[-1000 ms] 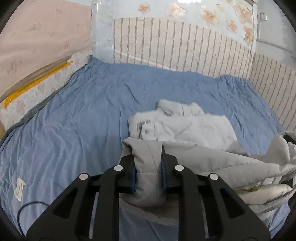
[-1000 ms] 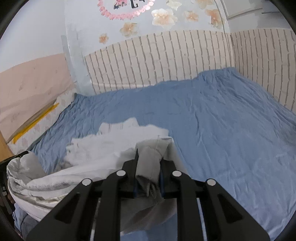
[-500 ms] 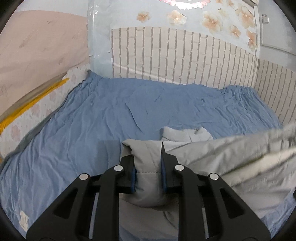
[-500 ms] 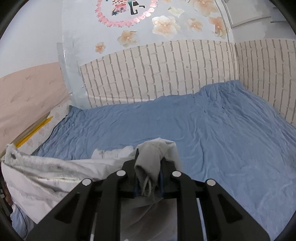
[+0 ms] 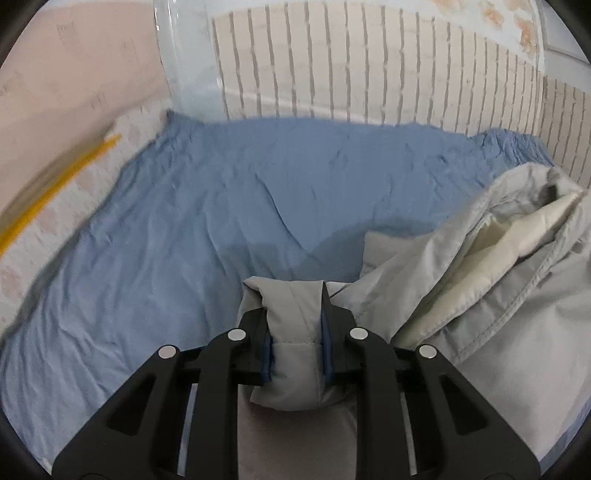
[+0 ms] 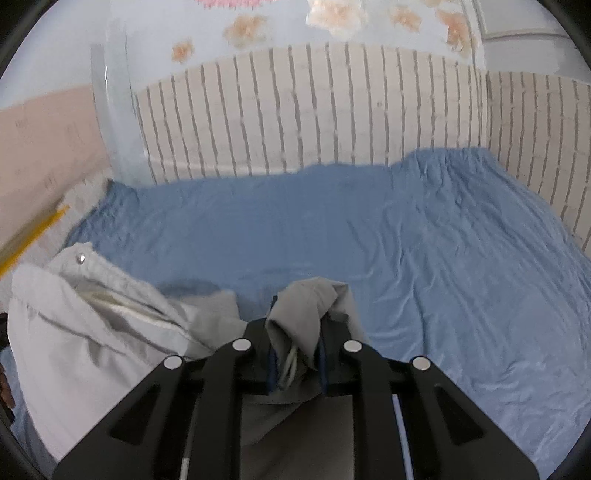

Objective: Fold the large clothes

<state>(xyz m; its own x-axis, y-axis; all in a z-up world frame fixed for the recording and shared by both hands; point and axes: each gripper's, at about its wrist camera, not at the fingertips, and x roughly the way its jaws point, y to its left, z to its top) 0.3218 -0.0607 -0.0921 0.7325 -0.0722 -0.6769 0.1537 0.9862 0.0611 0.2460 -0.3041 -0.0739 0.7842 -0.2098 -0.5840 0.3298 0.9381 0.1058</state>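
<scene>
My worry is slippage: the left gripper (image 5: 295, 325) and right gripper (image 6: 295, 332) each pinch only a small bunch of the grey jacket (image 5: 461, 280), and its padded bulk sagging between them could drag a corner free or let it land crooked. The jacket hangs over the near part of the blue bedsheet (image 5: 221, 206), pale grey, quilted, cream lining showing, a snap near one edge.

Bed: wrinkled blue cotton sheet (image 6: 424, 240) covering the mattress.
Walls: cream brick-pattern padded panels (image 6: 314, 110) around the bed; pale blue wall with peach flower stickers (image 6: 332, 14) above.
Light: soft, even.
</scene>
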